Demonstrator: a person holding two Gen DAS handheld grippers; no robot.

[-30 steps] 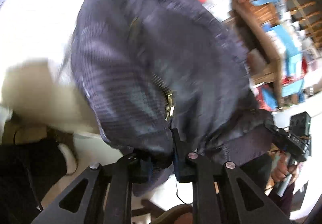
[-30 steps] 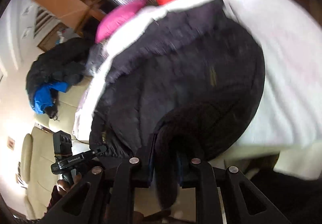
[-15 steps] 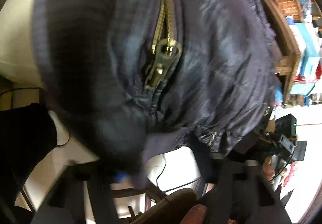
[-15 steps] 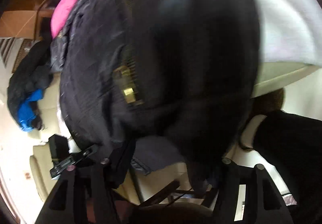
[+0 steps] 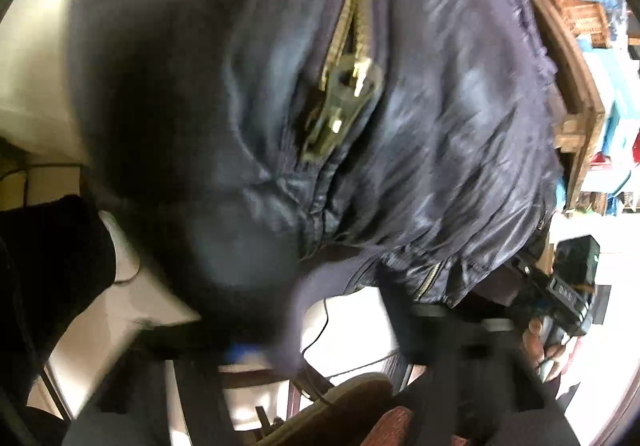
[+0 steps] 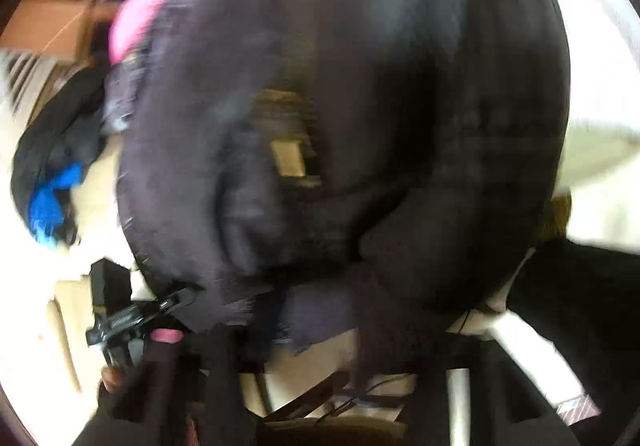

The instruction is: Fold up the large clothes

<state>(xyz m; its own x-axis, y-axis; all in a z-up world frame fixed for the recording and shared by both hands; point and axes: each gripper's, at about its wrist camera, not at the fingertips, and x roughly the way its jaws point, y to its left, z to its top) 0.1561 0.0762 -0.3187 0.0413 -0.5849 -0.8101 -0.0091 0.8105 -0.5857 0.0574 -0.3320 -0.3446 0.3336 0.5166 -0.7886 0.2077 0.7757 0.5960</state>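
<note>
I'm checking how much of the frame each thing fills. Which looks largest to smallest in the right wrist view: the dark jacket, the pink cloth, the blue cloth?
1. dark jacket, close to the lens.
2. pink cloth.
3. blue cloth.
The last two look alike; both blurred, so unsure.

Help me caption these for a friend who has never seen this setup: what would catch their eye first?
A big dark jacket fills both wrist views, hanging over the edge of a pale surface. In the left wrist view its brass zipper runs down the middle, the pull gleaming at the centre. To the left in the right wrist view, a bright pink cloth peeks out above the jacket and a blue patch shows in a dark heap.
</note>
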